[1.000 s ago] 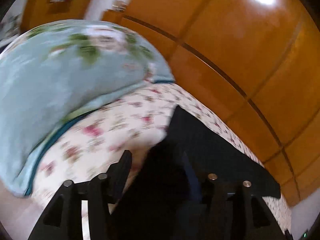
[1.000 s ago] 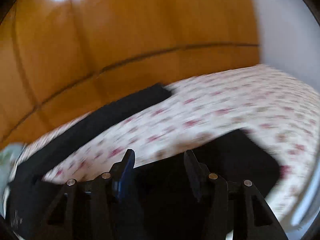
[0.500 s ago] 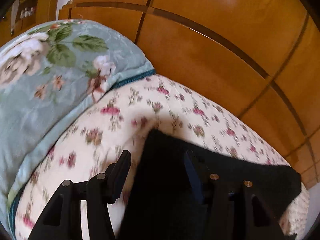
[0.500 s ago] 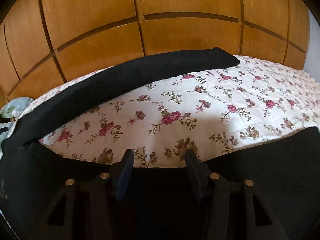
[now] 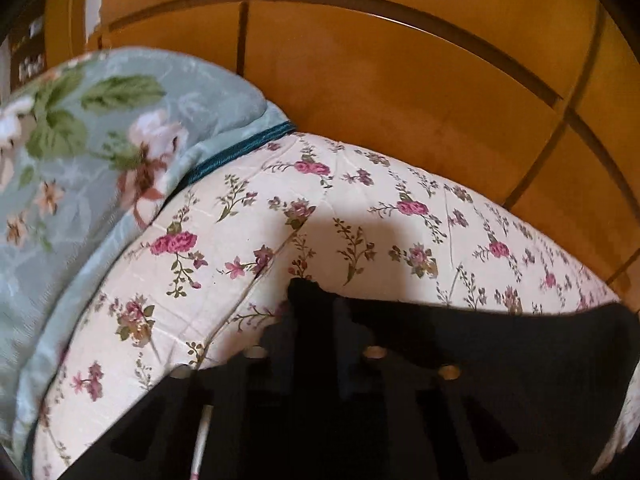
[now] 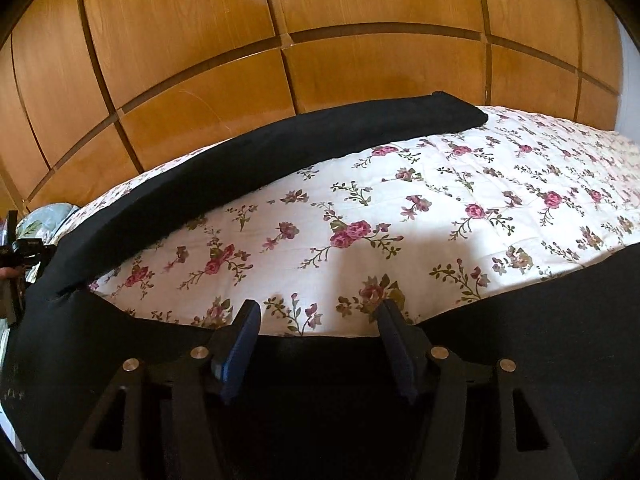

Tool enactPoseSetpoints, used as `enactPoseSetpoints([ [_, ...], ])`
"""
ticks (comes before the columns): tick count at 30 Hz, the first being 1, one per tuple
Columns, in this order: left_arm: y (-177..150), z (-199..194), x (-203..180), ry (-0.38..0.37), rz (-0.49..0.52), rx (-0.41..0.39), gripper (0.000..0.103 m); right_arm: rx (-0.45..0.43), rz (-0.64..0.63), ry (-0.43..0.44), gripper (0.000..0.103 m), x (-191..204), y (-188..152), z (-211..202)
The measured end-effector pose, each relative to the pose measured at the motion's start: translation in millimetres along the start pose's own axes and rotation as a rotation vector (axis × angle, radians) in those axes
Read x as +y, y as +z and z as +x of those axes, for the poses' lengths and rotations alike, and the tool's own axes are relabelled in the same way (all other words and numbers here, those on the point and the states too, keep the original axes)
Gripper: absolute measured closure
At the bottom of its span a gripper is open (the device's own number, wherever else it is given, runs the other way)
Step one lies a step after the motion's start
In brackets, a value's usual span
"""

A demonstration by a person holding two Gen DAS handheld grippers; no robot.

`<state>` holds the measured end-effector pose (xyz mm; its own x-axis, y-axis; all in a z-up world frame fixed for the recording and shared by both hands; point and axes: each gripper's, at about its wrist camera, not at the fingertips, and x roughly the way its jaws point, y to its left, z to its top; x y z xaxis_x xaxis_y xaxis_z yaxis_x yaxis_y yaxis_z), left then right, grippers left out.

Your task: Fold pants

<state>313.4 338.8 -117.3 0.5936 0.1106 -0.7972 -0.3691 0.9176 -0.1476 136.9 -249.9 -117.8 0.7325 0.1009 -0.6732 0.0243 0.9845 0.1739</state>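
Black pants (image 6: 280, 148) lie spread on a floral bed sheet (image 6: 400, 220). One leg stretches along the far edge by the headboard; the other leg runs under my right gripper (image 6: 318, 316), which is open just above the fabric edge. In the left wrist view my left gripper (image 5: 316, 304) is shut on a corner of the pants (image 5: 500, 344), the fingers close together with dark cloth pinched between them. The left gripper shows faintly at the far left of the right wrist view (image 6: 16, 256).
A light blue floral quilt (image 5: 80, 168) is piled on the left of the bed. A wooden panelled headboard (image 6: 320, 40) rises behind the bed. A white wall (image 6: 628, 92) stands at the right.
My left gripper has closed on the pants corner; half a second ago its fingers were apart. The right gripper has stayed open over the near leg, with the view steadier.
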Motion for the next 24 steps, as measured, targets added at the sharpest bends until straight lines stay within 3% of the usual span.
enactPoseSetpoints([
  [7,3,-64,-3,-0.076,-0.060,-0.149,0.096,-0.002,-0.003,-0.002,0.041,1,0,0],
  [15,-20,-161,-2,-0.240,-0.070,-0.291,0.096,-0.003,-0.004,-0.002,0.041,0,0,0],
  [24,-110,-221,15,-0.323,-0.074,-0.335,0.096,-0.003,-0.005,-0.002,0.041,0,0,0],
])
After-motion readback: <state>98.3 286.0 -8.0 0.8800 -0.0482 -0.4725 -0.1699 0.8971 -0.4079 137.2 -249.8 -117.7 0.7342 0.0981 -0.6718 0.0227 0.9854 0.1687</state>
